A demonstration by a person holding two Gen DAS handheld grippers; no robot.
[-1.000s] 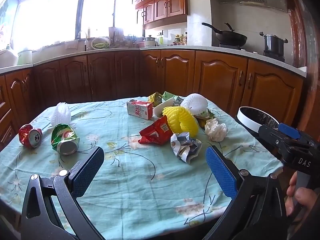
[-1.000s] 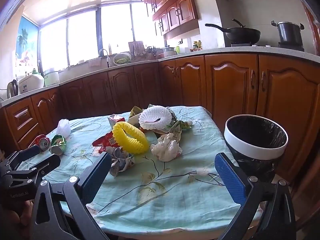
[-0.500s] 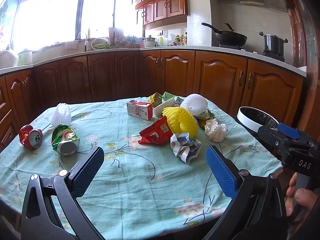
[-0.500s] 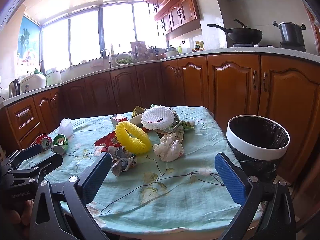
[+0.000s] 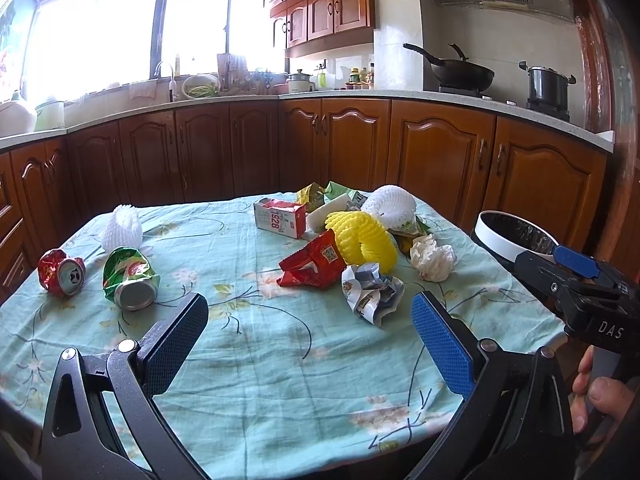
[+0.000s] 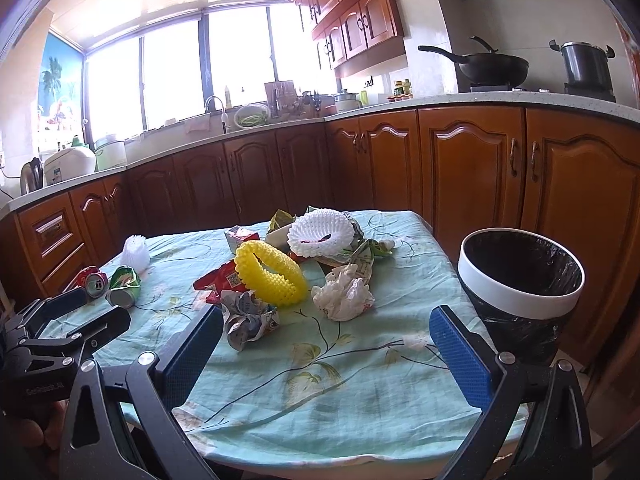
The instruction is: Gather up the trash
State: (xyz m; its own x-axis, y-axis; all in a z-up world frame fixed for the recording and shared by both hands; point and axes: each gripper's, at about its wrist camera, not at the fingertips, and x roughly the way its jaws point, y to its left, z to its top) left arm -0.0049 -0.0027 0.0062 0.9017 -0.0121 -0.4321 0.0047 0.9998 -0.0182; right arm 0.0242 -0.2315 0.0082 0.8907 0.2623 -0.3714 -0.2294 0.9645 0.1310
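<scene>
Holding both tools low at the near edge of the table [image 5: 280, 360], you are keeping each claw spread wide and empty, so either one is ready for a first grab. The left gripper [image 5: 310, 342] is facing the open cloth, with the crushed green can [image 5: 128, 278] and the crushed red can [image 5: 60, 272] lying off to its left. The right gripper [image 6: 326, 346] is pointing at the main heap: the crumpled printed paper [image 6: 250, 320] is lying nearest, just beside the yellow foam net [image 6: 272, 278] and the white tissue ball [image 6: 342, 294]. The lined trash bin [image 6: 520, 280] is standing beside the table on your right, so I think the right claw is serving the short carry.
</scene>
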